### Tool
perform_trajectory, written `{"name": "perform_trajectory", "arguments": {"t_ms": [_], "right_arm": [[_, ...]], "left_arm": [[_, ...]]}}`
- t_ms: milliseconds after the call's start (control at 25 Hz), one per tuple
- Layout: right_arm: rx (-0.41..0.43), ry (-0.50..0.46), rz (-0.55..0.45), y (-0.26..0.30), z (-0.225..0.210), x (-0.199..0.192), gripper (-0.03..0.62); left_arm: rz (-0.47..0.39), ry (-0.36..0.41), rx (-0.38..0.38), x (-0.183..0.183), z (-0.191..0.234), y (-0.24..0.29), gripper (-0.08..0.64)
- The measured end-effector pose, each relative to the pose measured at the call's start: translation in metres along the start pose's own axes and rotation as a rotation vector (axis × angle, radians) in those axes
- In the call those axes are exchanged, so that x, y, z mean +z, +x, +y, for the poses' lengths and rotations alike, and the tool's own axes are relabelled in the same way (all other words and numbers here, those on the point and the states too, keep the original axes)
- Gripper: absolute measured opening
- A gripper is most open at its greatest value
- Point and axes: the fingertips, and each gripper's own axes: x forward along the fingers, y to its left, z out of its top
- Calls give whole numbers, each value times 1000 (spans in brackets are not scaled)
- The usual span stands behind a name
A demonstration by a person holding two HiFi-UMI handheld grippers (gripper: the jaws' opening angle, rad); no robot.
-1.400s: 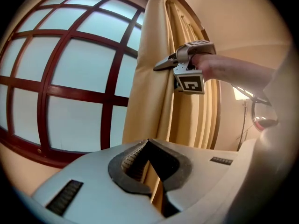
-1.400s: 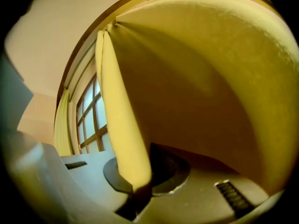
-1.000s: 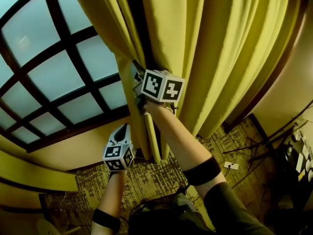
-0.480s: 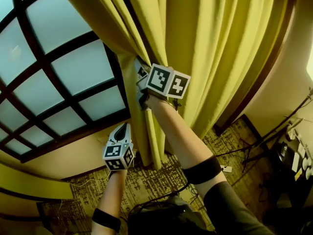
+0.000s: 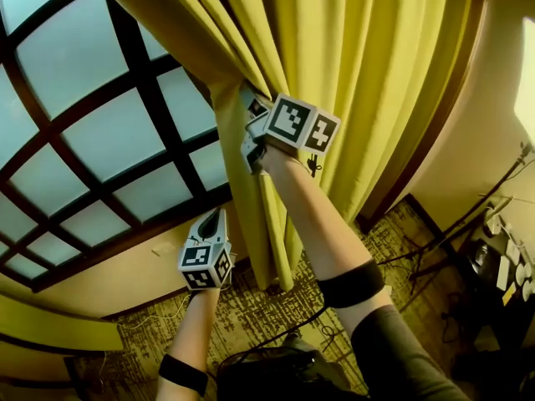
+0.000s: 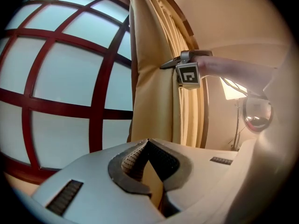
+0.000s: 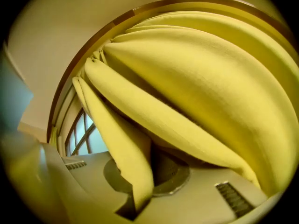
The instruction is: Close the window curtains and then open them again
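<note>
The window (image 5: 84, 132) occupies the far left. It has pale panes set in a grid of dark wooden bars, and this part of it is uncovered. Below it runs a plain yellow wall (image 5: 100, 266), and below that lies a patterned carpet (image 5: 251, 307).

My left claw (image 5: 212, 217) hangs in front of the lowest window bar, just left of the curtain's free edge and apart from it. Its jaws are together, tip against tip, and grip nothing. The left marker cube (image 5: 204, 266) sits behind the jaws. Its faces carry black-and-white square code patterns.

My right claw (image 5: 252, 132) is higher, at the leading edge of the curtain (image 5: 368, 65). Its jaws are clamped on that edge. In the right gripper view a fold of yellow fabric runs down between the two pads and is pinched there. The right marker cube (image 5: 303, 125) shows two faces with the same kind of square code pattern. My right arm reaches up to it and has a dark band (image 5: 347, 286) around it.

The curtain is yellow and gathered in deep lengthwise folds. It covers the window from the held edge rightward. Its lower hem (image 5: 280, 278) shows against the carpet.

To the right of the curtain a dark curved trim (image 5: 456, 90) borders the window recess, followed by a cream wall. At the far right, cables (image 5: 435, 253) trail across the carpet.
</note>
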Motion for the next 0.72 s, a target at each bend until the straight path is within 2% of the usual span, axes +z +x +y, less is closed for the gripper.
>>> {"name": "perform_trajectory", "arguments": {"t_ms": [120,240,480,720], "right_arm": [[-55,29,-13,-12,-35,11,31],[-88,-8,-21,-25,-60,24,32],[-66,4,-3,-32,-64,37,32],[-34,3,32,-28,-58,28,35]], "left_arm": [[2,13,-16,1,-15,10,0],[10,21,-38,-1,-29,23,0],[14,28,-68,-3,-62,37,0],[10,32,-68,0,-66,37,0]]}}
